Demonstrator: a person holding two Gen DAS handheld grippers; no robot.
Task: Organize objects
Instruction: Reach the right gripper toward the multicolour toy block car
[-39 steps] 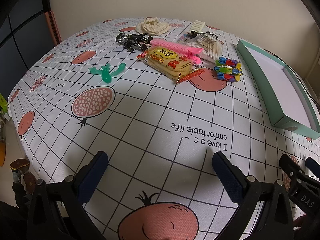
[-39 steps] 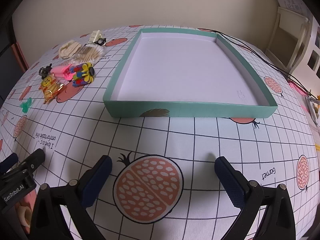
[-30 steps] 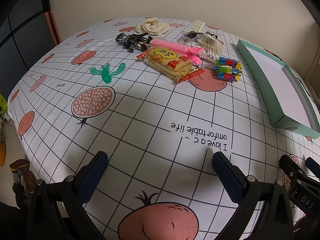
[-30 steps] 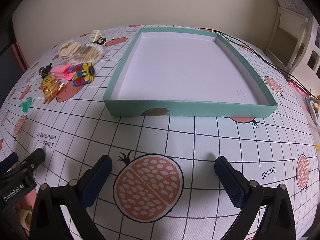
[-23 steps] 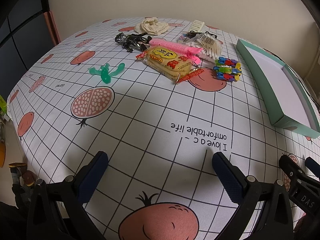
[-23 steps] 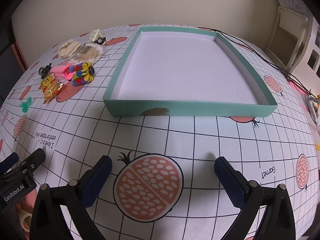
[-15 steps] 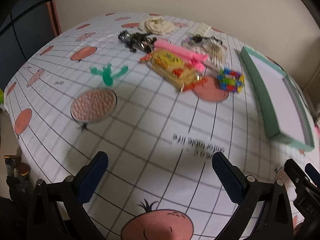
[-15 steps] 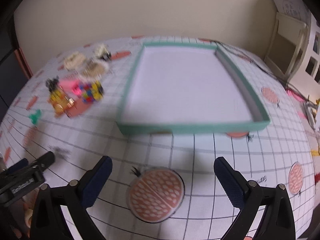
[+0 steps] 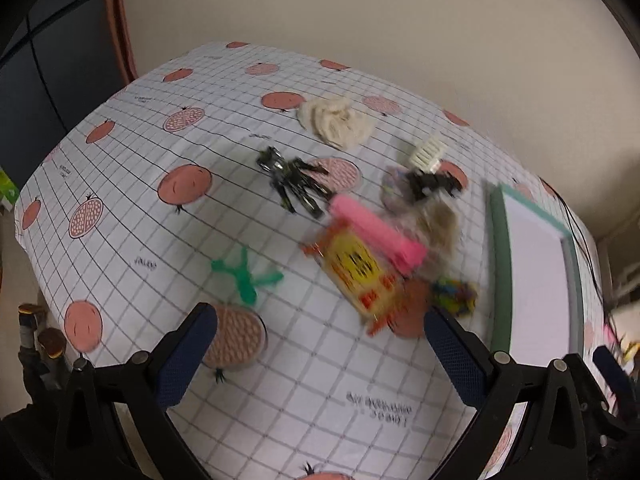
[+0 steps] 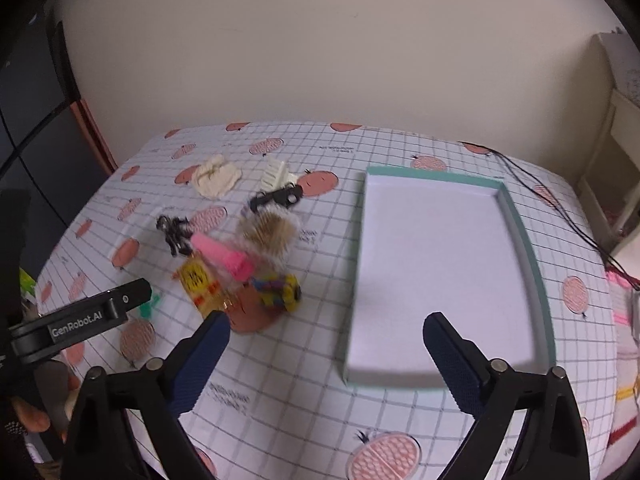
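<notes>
The left wrist camera is looking forward and down along its own fingers from the near left edge of the table (image 9: 120, 184), sitting fairly close to the cloth; the right wrist camera is sitting higher and further right, facing the far wall over the teal tray (image 10: 532, 240); both are taking in the central clutter, such as the pink comb (image 9: 376, 232) (image 10: 222, 256), and that tray (image 9: 498, 264).

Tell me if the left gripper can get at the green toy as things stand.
Probably yes. The left gripper is open and empty, and the green toy lies alone on bare cloth just ahead of it, apart from the pile.
</notes>
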